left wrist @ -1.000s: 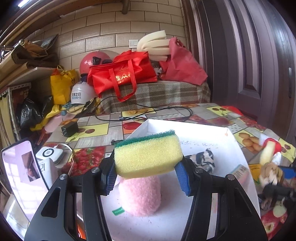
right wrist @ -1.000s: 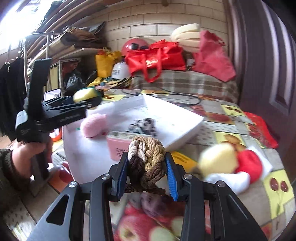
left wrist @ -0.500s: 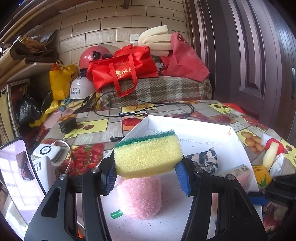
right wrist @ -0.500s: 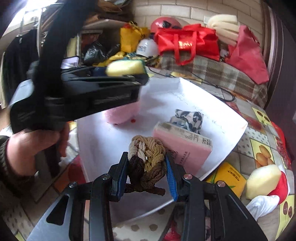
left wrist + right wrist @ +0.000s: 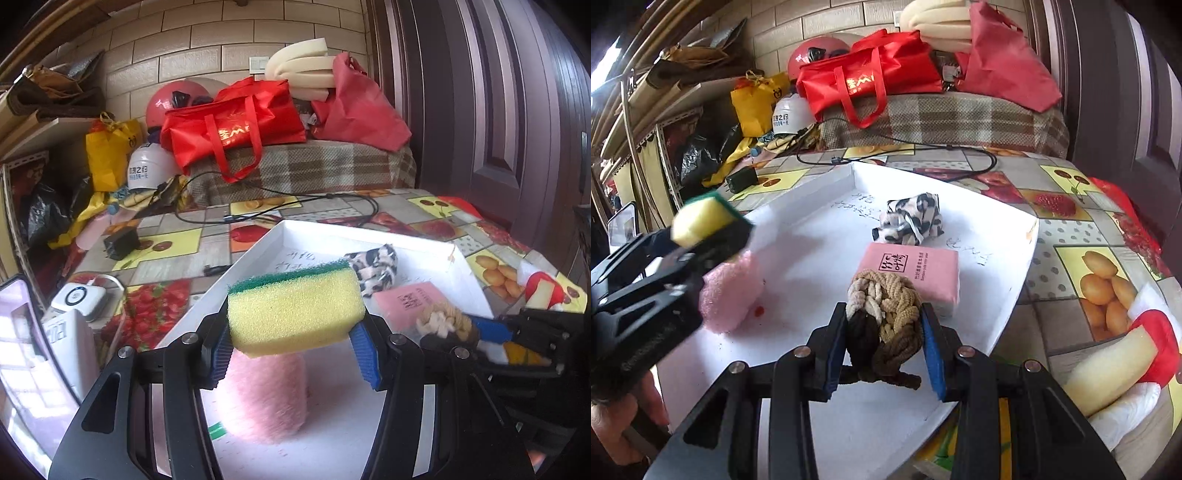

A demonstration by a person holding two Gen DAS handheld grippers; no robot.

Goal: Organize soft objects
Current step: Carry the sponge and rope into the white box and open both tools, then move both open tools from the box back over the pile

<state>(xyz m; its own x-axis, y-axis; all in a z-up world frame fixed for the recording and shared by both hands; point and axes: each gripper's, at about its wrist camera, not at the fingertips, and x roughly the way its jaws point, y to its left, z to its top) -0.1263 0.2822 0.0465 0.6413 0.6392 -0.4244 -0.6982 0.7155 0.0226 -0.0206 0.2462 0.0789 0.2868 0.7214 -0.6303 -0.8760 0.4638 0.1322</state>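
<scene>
Swung in over the tray, right gripper clamps braid; left gripper grips sponge above.

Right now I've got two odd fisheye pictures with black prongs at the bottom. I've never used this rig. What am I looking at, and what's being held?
There is no robot arm here. A person holds a two-finger gripper in each hand, and each gripper has a camera that looks out along its fingers. The black prongs are those fingers.

The left picture is from the left gripper, which is shut on a sponge. The right picture is from the right gripper, which is shut on a braided rope knot.

Both are over a white tray on a table with a fruit-print cloth. In the tray lie a pink fluffy roll, a pink tissue pack and a black-and-white cloth. A soft toy lies outside the tray.
</scene>
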